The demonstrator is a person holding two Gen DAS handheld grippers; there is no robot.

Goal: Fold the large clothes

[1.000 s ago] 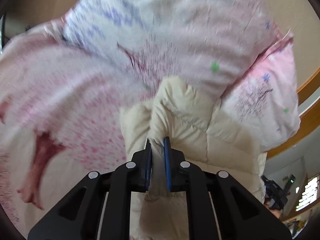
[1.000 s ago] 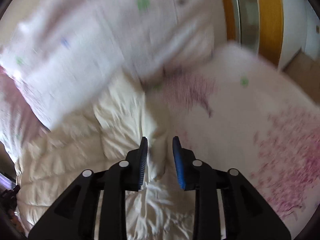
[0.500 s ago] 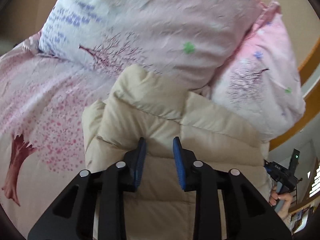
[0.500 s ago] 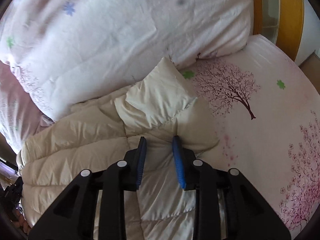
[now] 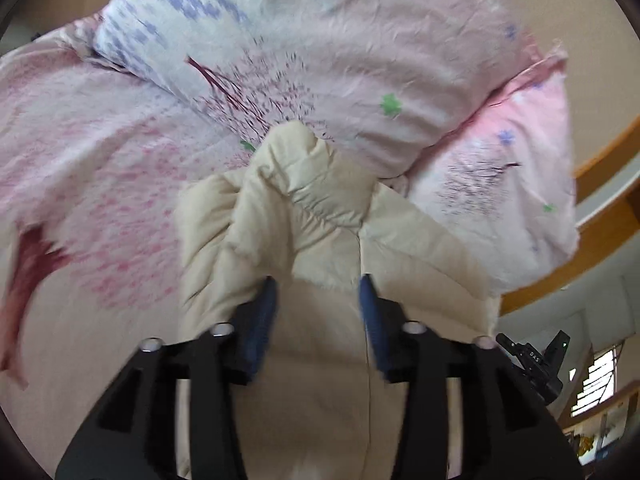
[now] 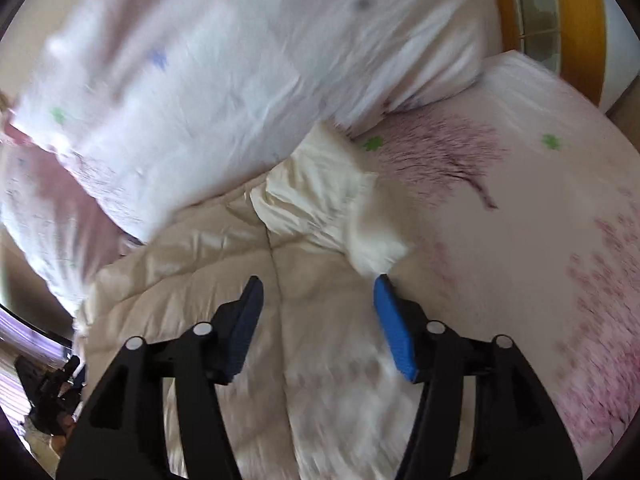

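Note:
A cream quilted puffer jacket (image 5: pixel 304 240) lies on a bed, its folded end resting against the pillows. In the left wrist view my left gripper (image 5: pixel 318 300) hovers over the jacket with its jaws opening; the blue pads stand apart and the fabric lies loose below them, not pinched. In the right wrist view the same jacket (image 6: pixel 224 280) spreads under my right gripper (image 6: pixel 318 300), whose jaws are also opening, wide apart above the quilting. A folded sleeve or collar part (image 6: pixel 328 196) lies just ahead of it.
Large floral pillows (image 5: pixel 360 60) (image 6: pixel 220 80) press against the jacket's far end. The pink tree-print bedsheet (image 5: pixel 80 152) (image 6: pixel 540 220) spreads beside it. A wooden headboard (image 6: pixel 580 20) stands at the back right. The other gripper (image 5: pixel 536 360) shows at the lower right edge.
Both grippers have let go of the cream jacket and their jaws have spread. The jacket's folded end now lies flat on the bed by the pillows.

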